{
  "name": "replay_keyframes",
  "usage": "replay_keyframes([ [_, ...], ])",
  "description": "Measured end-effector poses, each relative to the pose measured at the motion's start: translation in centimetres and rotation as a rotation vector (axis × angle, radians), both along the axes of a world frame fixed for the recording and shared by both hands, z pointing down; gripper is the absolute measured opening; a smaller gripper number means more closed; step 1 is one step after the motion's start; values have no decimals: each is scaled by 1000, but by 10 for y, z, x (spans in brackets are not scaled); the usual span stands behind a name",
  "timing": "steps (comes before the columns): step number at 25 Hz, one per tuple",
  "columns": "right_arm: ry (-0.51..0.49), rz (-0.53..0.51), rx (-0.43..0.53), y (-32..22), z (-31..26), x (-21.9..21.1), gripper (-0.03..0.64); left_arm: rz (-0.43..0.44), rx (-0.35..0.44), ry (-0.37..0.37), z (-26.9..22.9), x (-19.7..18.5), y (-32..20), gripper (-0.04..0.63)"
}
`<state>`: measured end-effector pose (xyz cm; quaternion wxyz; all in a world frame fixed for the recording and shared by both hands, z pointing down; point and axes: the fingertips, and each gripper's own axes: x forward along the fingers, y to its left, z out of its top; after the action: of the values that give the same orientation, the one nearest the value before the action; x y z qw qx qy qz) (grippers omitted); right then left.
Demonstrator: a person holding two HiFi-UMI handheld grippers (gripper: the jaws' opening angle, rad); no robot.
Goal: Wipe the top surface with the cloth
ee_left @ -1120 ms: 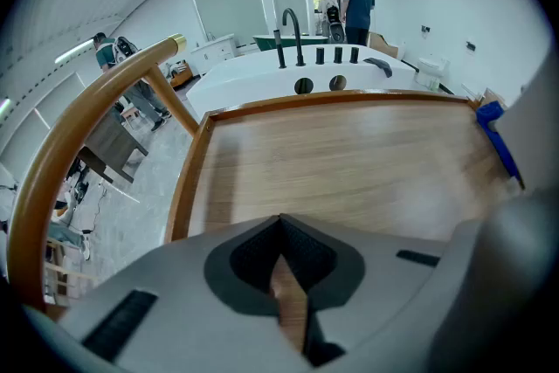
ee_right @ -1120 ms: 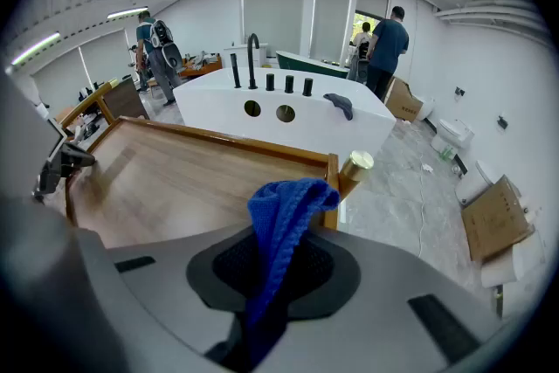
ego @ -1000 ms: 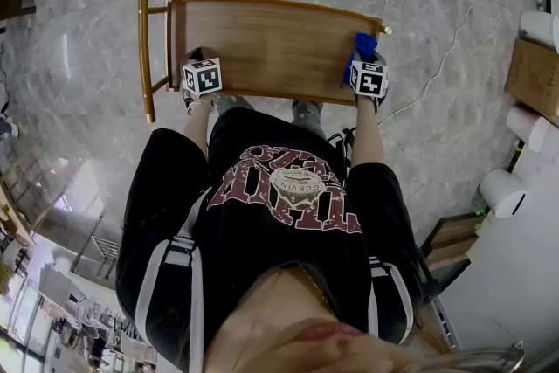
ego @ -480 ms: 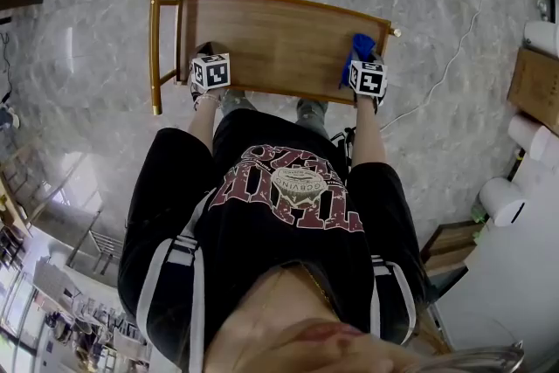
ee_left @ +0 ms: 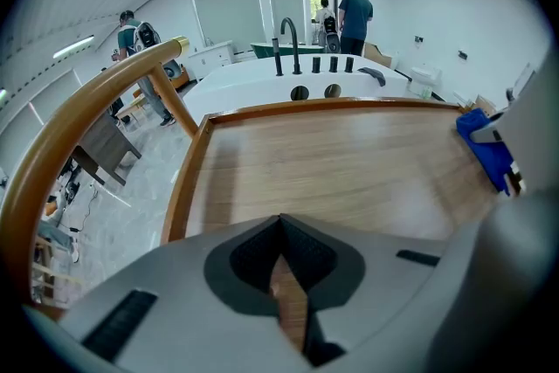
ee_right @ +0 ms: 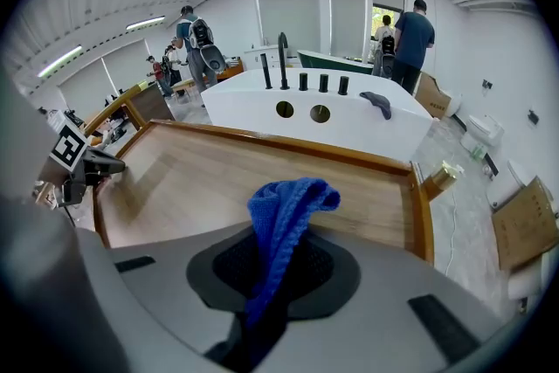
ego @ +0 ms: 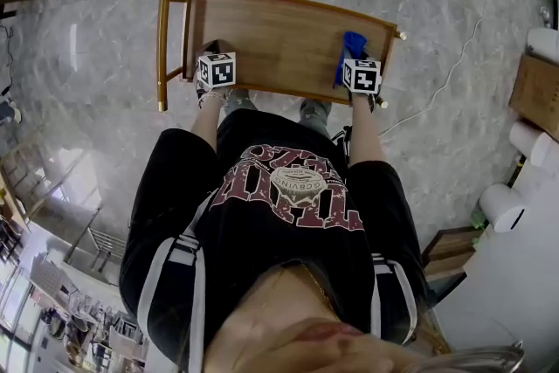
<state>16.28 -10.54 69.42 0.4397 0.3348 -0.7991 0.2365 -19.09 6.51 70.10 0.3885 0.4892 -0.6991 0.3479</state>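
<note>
The wooden table top (ego: 279, 35) has a raised rim and a gold handle bar (ego: 162, 39) at its left end. My left gripper (ego: 212, 52) is at the near left edge, shut on the near rim (ee_left: 288, 301), which shows as a wood strip between its jaws. My right gripper (ego: 356, 57) is at the near right, shut on the blue cloth (ego: 352, 44). The cloth (ee_right: 284, 214) sticks up out of the jaws and hangs over the wood (ee_right: 201, 179). In the left gripper view the cloth (ee_left: 485, 144) shows at the far right.
A white counter with black taps (ee_right: 314, 113) stands just beyond the table. Several people (ee_right: 410, 35) are at the back of the room. A cardboard box (ego: 534, 79), paper rolls (ego: 502, 192) and a floor cable (ego: 454, 48) lie to the right on the marble floor.
My right gripper has slid the blue cloth a little to the left, away from the table's right end. The left gripper has kept its place on the rim.
</note>
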Motion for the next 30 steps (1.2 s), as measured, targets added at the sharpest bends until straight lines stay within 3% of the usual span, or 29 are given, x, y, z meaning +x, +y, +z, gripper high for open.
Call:
replay_keyframes([
  [14, -25, -58, -25, 9, 0, -27, 55, -24, 14, 13, -7, 11, 15, 48],
  [30, -88, -186, -83, 29, 6, -91, 55, -90, 15, 20, -8, -2, 51, 48],
])
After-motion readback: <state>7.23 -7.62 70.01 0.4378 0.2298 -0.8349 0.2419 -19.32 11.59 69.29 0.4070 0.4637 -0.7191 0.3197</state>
